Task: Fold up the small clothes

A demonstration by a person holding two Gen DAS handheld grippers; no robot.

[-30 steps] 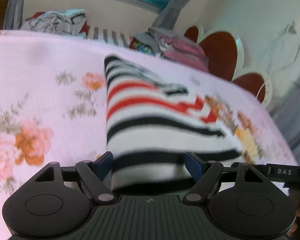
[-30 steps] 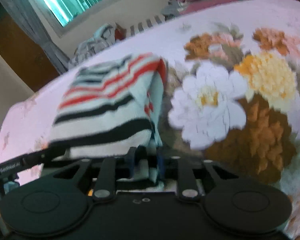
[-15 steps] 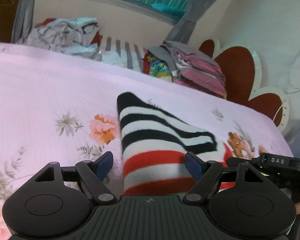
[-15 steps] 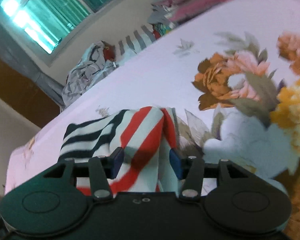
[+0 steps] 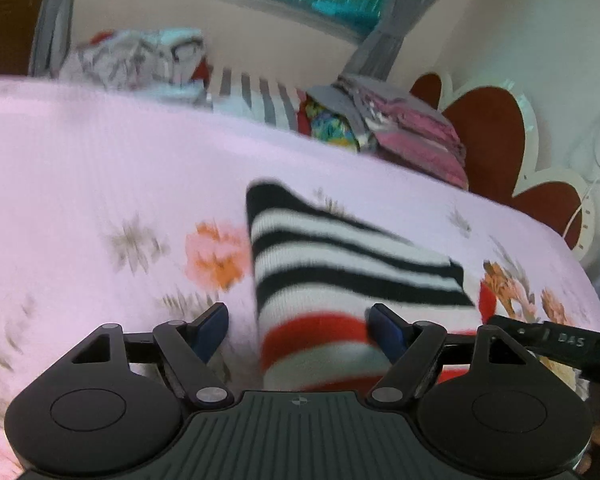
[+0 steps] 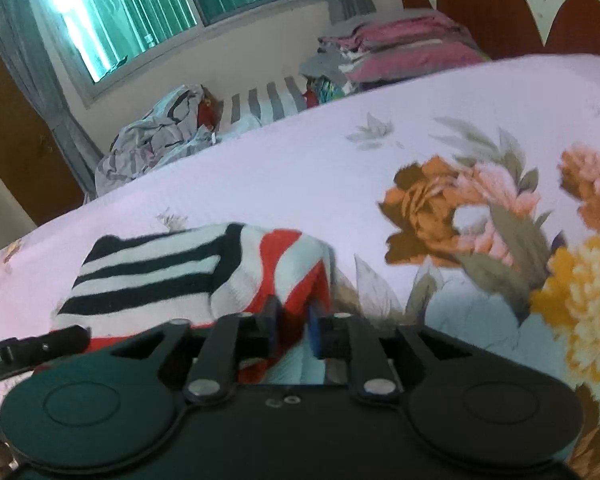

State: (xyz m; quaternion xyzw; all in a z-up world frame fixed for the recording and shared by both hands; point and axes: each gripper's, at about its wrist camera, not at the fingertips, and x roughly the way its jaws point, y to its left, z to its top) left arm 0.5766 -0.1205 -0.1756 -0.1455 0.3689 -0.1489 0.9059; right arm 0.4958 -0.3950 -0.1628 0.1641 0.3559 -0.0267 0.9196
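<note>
A small knit garment (image 5: 340, 264) striped black, white and red lies folded on the pink floral bedspread (image 5: 100, 184). My left gripper (image 5: 300, 320) hovers low over its near red-striped end. It stands open, and the left pad (image 5: 214, 318) is clear of the cloth. In the right wrist view the same garment (image 6: 160, 268) lies to the left. My right gripper (image 6: 294, 324) has its jaws closing to a narrow gap, with a red and white fold of the garment pinched between them.
A crumpled heap of grey clothes (image 6: 152, 140) lies at the bed's far edge. Beside it is a folded pink and grey stack (image 6: 400, 48). A scalloped red headboard (image 5: 496, 140) stands at the right. Bare bedspread (image 6: 340, 176) stretches beyond the garment.
Both grippers moved across the bed and the garment now lies flatter. The right jaws spread wide half a second ago and have narrowed onto the fold. The left jaws stayed wide.
</note>
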